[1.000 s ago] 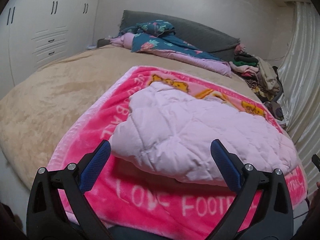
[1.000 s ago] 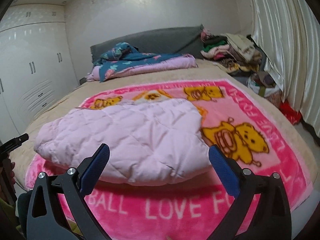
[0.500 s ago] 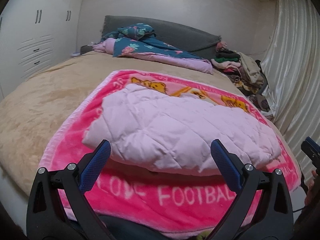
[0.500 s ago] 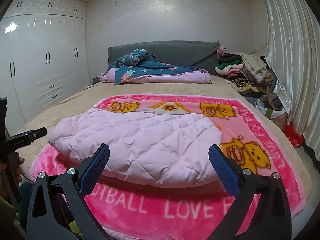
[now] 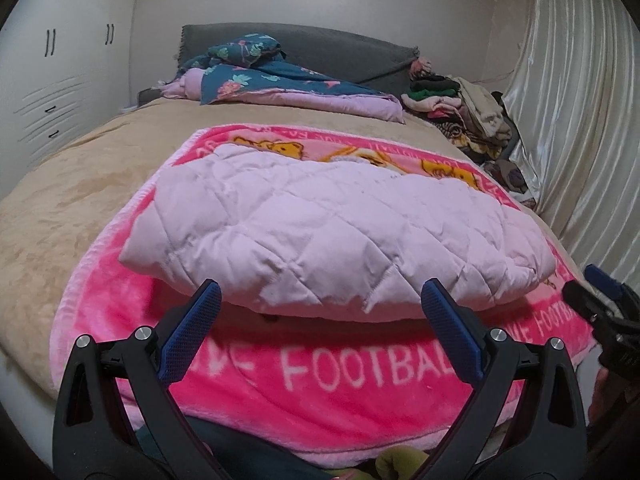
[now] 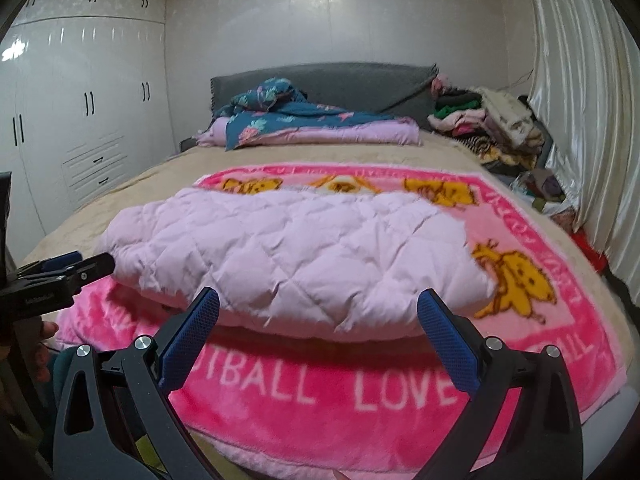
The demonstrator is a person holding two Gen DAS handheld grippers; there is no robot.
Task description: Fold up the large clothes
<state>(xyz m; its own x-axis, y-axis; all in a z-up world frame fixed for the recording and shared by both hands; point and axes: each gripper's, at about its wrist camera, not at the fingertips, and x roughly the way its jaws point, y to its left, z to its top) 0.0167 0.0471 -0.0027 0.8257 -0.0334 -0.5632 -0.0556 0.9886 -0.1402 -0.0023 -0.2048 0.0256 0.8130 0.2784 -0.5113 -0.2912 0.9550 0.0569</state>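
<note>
A pale pink quilted garment (image 5: 336,232) (image 6: 296,252) lies folded into a thick bundle on a bright pink blanket (image 5: 344,364) (image 6: 400,392) printed with yellow bears and white letters. My left gripper (image 5: 320,300) hangs open just short of the bundle's near edge, nothing between its blue pads. My right gripper (image 6: 318,306) is open as well, near the same edge and further right. Each gripper shows at the rim of the other's view: the right gripper (image 5: 600,304) and the left gripper (image 6: 64,272).
The pink blanket covers a tan bedspread (image 5: 80,184) on a bed with a grey headboard (image 6: 340,80). A teal floral quilt (image 6: 288,116) lies at the head, a heap of clothes (image 6: 492,120) at the right. White wardrobes (image 6: 80,120) stand left, curtains (image 6: 580,120) right.
Both grippers have pulled back and levelled, open and empty throughout. The garment bundle has not moved. The other gripper now shows closer at each view's edge.
</note>
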